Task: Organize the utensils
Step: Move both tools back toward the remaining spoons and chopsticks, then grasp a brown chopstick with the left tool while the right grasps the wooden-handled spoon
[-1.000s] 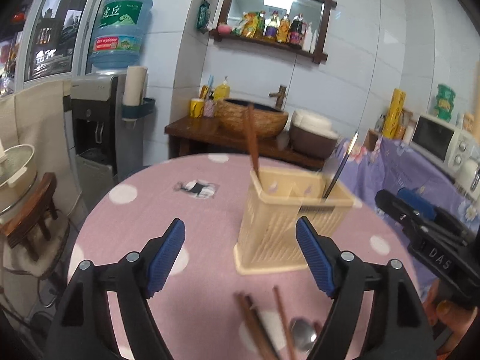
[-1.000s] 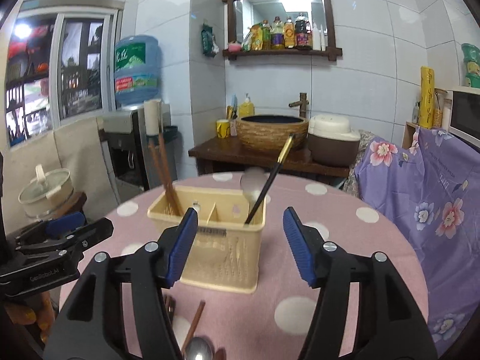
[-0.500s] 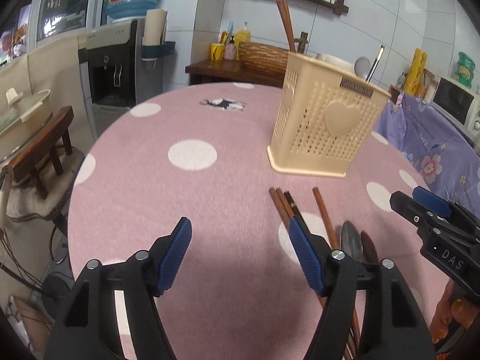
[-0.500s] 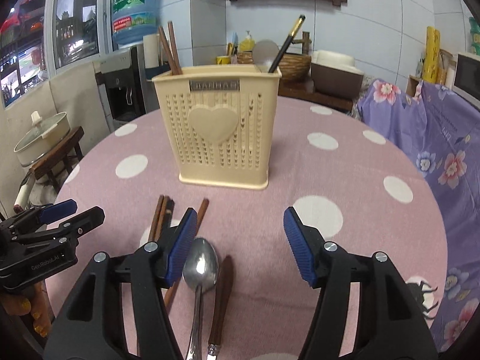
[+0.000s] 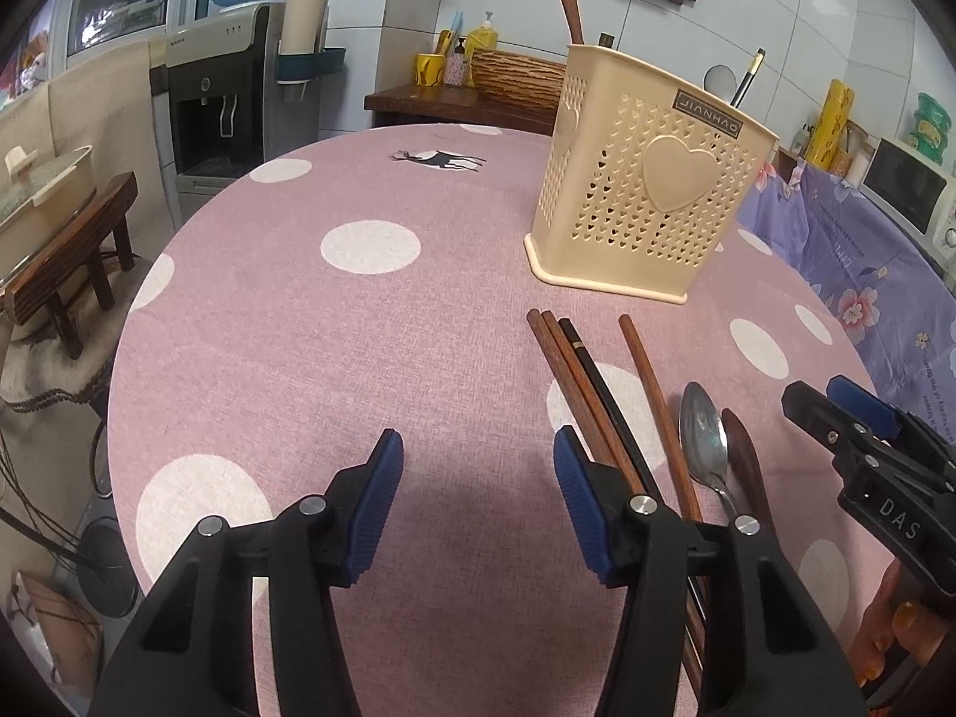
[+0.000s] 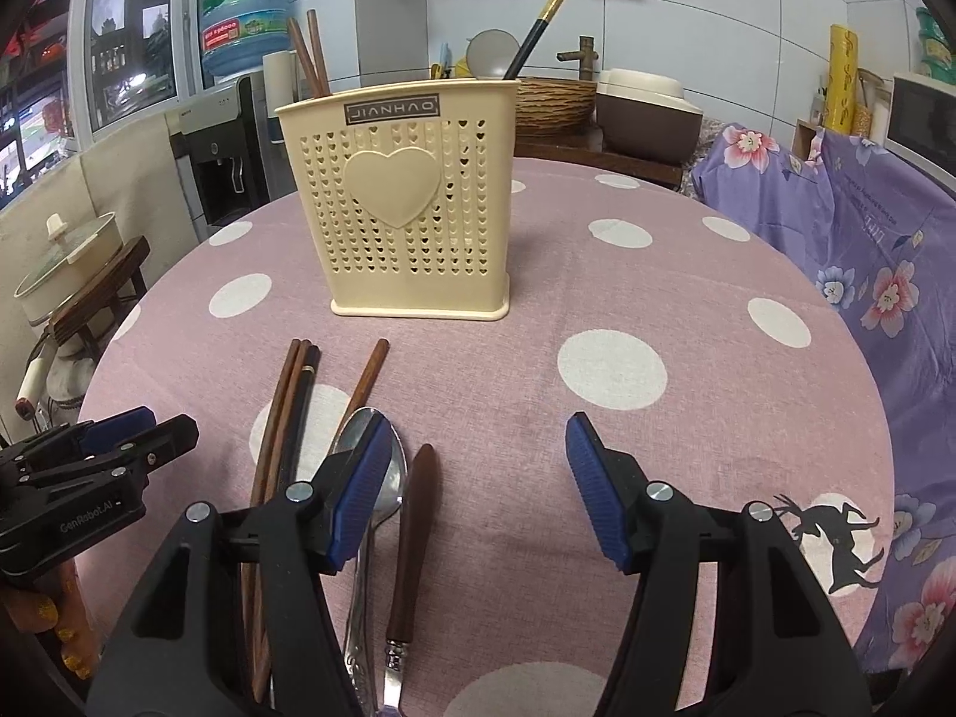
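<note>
A cream perforated utensil holder stands on the pink dotted table and holds brown chopsticks, a black chopstick and a spoon. In front of it lie several chopsticks, a metal spoon and a wooden-handled utensil. My left gripper is open and empty, low over the table just left of the chopsticks. My right gripper is open and empty, its left finger over the spoon.
The round table drops off at left toward a wooden stool with a pot and a water dispenser. A purple floral cloth covers furniture at right. A sideboard with basket stands behind.
Both grippers have dropped from above the holder and pulled back toward the near table edge, low over the loose utensils. Both stayed open.
</note>
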Demonstrator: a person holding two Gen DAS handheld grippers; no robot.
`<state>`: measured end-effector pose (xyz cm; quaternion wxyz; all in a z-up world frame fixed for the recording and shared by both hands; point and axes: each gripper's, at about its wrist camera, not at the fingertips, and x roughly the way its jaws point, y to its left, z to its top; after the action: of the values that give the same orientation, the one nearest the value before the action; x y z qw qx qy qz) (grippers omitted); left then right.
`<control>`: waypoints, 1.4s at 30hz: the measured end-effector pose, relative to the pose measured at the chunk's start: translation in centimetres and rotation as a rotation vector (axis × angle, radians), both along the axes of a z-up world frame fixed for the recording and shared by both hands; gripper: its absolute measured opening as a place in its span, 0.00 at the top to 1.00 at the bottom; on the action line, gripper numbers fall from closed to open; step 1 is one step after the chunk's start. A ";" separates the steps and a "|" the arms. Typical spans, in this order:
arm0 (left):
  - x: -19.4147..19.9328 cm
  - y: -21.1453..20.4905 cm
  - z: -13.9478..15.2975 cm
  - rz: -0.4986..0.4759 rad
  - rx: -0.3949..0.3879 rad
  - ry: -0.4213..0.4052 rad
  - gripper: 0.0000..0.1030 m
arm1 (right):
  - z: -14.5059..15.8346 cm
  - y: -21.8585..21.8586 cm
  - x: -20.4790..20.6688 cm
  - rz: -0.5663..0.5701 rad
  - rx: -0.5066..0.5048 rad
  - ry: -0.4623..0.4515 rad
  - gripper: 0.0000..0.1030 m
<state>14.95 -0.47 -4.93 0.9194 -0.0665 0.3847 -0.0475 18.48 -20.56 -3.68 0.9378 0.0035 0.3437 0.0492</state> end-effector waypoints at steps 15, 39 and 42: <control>0.2 -2.7 -0.5 -0.048 0.003 0.031 0.50 | -0.4 -1.9 -0.5 -0.050 -0.007 0.006 0.32; -0.2 -1.7 -0.5 -0.018 0.074 0.043 0.55 | -1.5 -0.5 -0.8 -0.010 -0.022 0.076 0.32; -0.2 -1.5 -0.5 -0.017 0.064 0.043 0.55 | -2.0 0.6 -0.9 0.014 -0.035 0.105 0.33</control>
<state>14.76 -1.96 -5.40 0.9121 -0.0348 0.4064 -0.0415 17.60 -19.96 -5.66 0.9180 -0.0128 0.3932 0.0495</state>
